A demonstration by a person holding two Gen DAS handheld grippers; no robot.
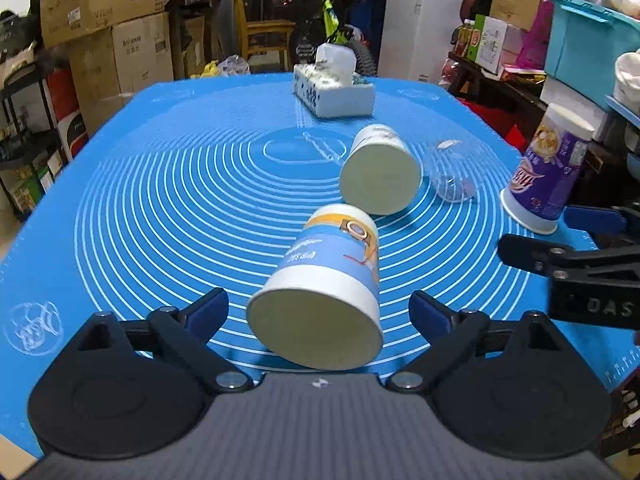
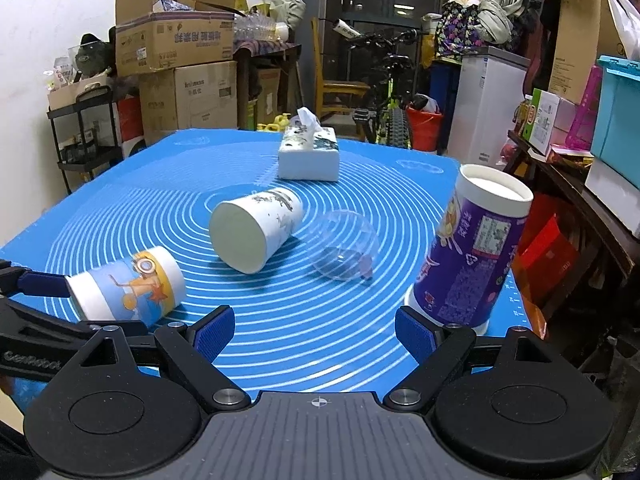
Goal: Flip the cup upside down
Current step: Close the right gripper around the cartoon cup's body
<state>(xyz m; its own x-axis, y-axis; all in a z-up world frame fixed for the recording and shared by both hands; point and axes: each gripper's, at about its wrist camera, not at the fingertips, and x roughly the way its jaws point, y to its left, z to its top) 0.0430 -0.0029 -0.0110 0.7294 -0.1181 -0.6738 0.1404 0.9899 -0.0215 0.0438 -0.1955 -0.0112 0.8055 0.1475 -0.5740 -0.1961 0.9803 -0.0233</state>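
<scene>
The left gripper [image 1: 318, 306] is spread wide around the blue-banded paper cup [image 1: 324, 284], which lies on its side near the front edge of the blue mat [image 1: 160, 200], mouth toward the camera; neither pad visibly touches it. The right gripper [image 2: 314, 332] is also wide open and holds nothing, close to the purple cup [image 2: 468, 256] standing mouth-down at the mat's right edge. Closing on the round wall could squeeze the cup forward so it rolls into the white cup [image 1: 380, 170] or the clear cup [image 1: 452, 176]. A hard pinch may crush the paper, and a stray right finger could topple the purple cup.
</scene>
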